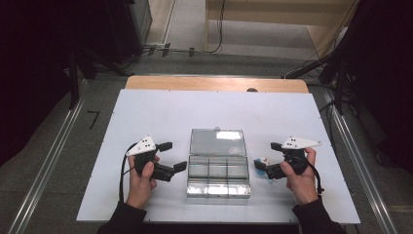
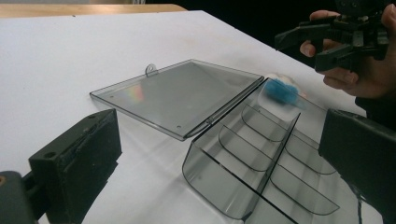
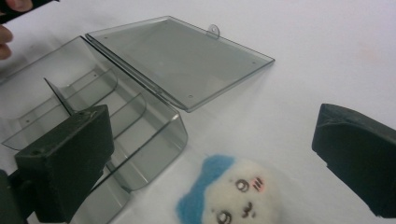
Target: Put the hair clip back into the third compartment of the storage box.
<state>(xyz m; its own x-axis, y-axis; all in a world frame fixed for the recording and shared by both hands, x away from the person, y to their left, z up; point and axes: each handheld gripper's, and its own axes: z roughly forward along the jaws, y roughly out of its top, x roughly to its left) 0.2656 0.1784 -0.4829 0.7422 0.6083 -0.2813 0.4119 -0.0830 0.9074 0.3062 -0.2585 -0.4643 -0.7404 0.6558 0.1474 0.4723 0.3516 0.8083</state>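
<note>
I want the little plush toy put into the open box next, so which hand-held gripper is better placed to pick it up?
Right. The right hand-held gripper stands open with the plush toy between its jaws. The left hand-held gripper is across the box.

Both tongs — left [image 1: 171,156], right [image 1: 267,157] — agape

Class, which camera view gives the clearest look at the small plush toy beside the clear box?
The right gripper view: the plush toy lies close, showing its white face and blue ears. In the left gripper view it is a blurred blue patch behind the clear box. In the high view it is tiny and half hidden by the right gripper.
</note>
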